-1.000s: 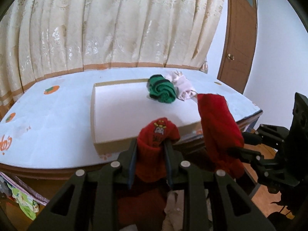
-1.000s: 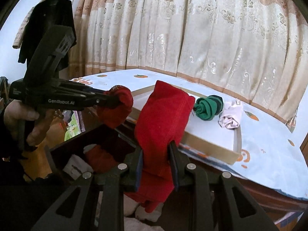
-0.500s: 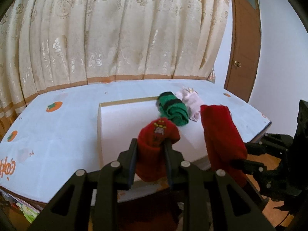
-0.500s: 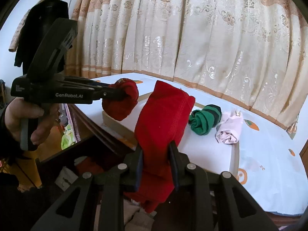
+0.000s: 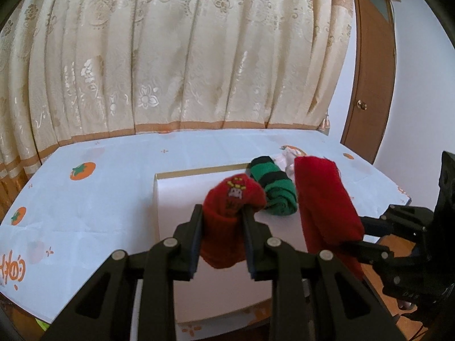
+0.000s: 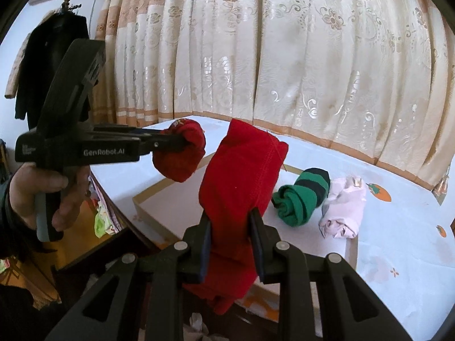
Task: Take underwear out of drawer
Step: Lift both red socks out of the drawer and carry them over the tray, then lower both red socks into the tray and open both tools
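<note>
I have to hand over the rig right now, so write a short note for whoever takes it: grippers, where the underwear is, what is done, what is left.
Left gripper: shut on the red printed roll, held above the white board.
Right gripper: shut on the plain red underwear, also in the air over the board.
Already on the board: green striped roll and, beside it, pink roll.
Done: both red pieces are lifted clear.
Left: set both down on the board. Some fabric shows low in the right wrist view; check there for more pieces.
</note>
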